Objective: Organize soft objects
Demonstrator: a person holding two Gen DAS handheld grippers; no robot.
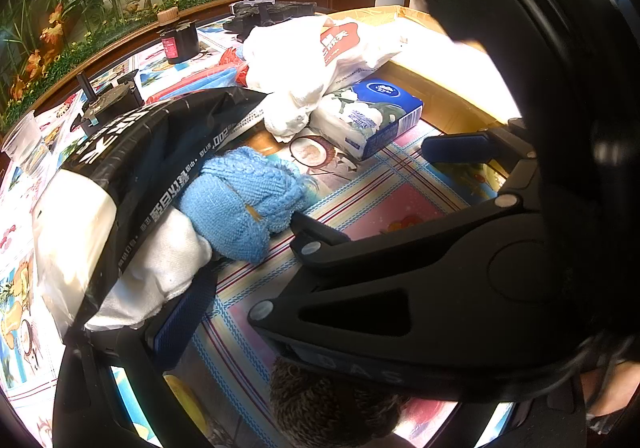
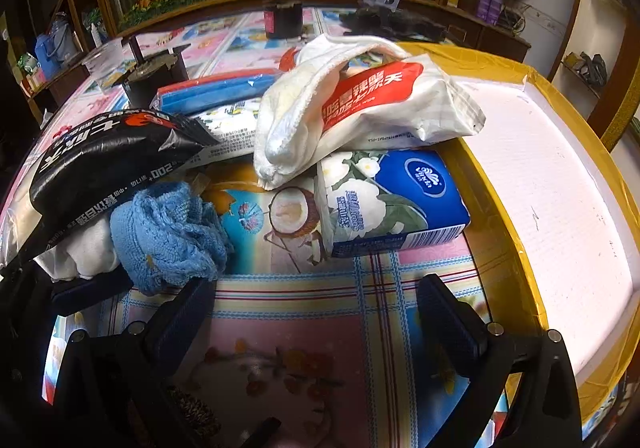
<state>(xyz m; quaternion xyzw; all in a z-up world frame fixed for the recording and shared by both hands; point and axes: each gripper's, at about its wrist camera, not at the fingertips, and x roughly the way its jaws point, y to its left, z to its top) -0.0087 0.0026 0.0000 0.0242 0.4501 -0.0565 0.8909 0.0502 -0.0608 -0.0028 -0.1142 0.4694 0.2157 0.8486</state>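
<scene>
A blue knitted cloth [image 2: 168, 232] lies on the patterned tablecloth beside a white towel [image 2: 84, 256] under a black wipes pack [image 2: 108, 155]. A blue tissue pack [image 2: 392, 203] lies in the middle, with a white cloth [image 2: 288, 127] and a red-and-white wipes pack [image 2: 380, 103] on top of it. My right gripper [image 2: 316, 312] is open and empty, just in front of the tissue pack. In the left wrist view my left gripper [image 1: 316, 232] is open, one finger [image 1: 180, 324] under the white towel [image 1: 160, 272]; the right gripper's body [image 1: 400, 280] crosses in front.
A cardboard box with a white foam floor [image 2: 560, 175] and yellow-taped rim stands at the right. A blue-and-red flat pack [image 2: 216, 87], a dark jar [image 2: 282, 17], black stands [image 2: 156, 71] and a clear cup [image 1: 24, 143] stand further back. A brown fuzzy object [image 1: 320, 404] lies near.
</scene>
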